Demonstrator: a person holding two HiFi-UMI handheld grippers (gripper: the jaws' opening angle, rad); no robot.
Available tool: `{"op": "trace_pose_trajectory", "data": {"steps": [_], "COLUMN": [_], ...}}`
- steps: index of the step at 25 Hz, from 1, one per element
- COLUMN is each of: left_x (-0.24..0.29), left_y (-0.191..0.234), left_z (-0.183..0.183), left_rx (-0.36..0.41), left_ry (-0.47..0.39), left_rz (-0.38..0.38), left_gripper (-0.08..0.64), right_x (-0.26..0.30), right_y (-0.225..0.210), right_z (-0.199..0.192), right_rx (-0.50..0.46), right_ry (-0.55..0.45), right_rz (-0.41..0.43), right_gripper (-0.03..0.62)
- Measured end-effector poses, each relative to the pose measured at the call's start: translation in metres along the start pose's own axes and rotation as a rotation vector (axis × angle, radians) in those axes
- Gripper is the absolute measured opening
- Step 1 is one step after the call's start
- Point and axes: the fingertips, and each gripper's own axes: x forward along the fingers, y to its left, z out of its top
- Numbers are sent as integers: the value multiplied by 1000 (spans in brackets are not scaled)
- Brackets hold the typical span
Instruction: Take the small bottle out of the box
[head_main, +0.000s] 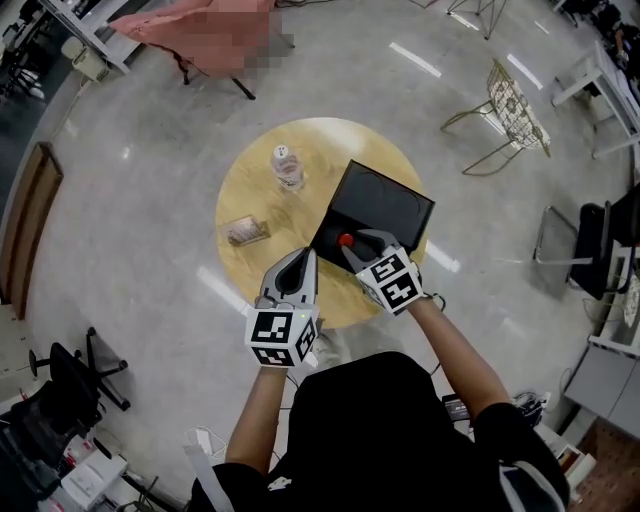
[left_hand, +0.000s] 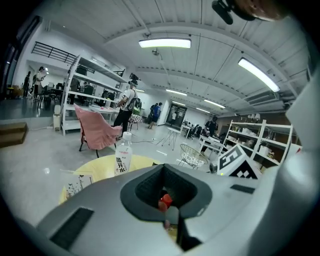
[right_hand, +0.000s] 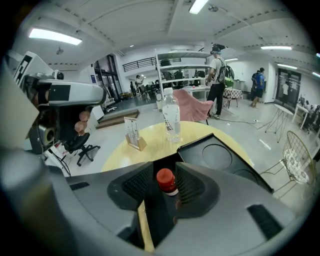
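Note:
The small bottle (head_main: 345, 240) with a red cap stands in the near left corner of the black box (head_main: 395, 200) on the round yellow table (head_main: 250, 190). My right gripper (head_main: 352, 243) is open, its jaws on either side of the bottle (right_hand: 166, 181); a gap shows on the left side, and the right pad is very close to the cap. My left gripper (head_main: 303, 258) hovers just left of the box, jaws shut and empty. Through its notch in the left gripper view I see the red cap (left_hand: 164, 201).
A clear water bottle (head_main: 287, 167) stands at the table's far side and a small card stand (head_main: 246, 232) at its left. The box has round recesses (right_hand: 217, 156). A wire chair (head_main: 512, 105) and a pink-draped chair (head_main: 200, 30) stand beyond the table.

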Motion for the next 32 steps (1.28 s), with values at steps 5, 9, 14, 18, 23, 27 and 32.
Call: {"op": "trace_pose_trajectory", "data": {"steps": [5, 9, 14, 18, 23, 27, 32], "left_x": [8, 14, 16, 18, 16, 14, 8], "left_y": [13, 18, 27, 26, 26, 27, 28], "left_z": [-14, -25, -33, -38, -42, -42, -43], "left_rx": [-22, -32, 7, 20, 20, 22, 23], "left_ry": [36, 65, 88, 100, 101, 102, 96], "left_rz": [23, 35, 60, 57, 63, 68, 71], "left_gripper": [8, 8, 8, 8, 8, 8, 8], "right_x": [24, 35, 44, 47, 49, 47, 44], "right_y": [-1, -2, -3, -3, -2, -2, 0], "right_z": [-16, -29, -31, -29, -30, -29, -29], "right_rx": [5, -15, -103, -103, -101, -127, -128], "right_ry": [57, 107, 143, 145, 156, 155, 149], "right_rz": [27, 30, 3, -7, -12, -25, -27], "right_gripper": [163, 173, 173, 173, 159, 141, 138]}}
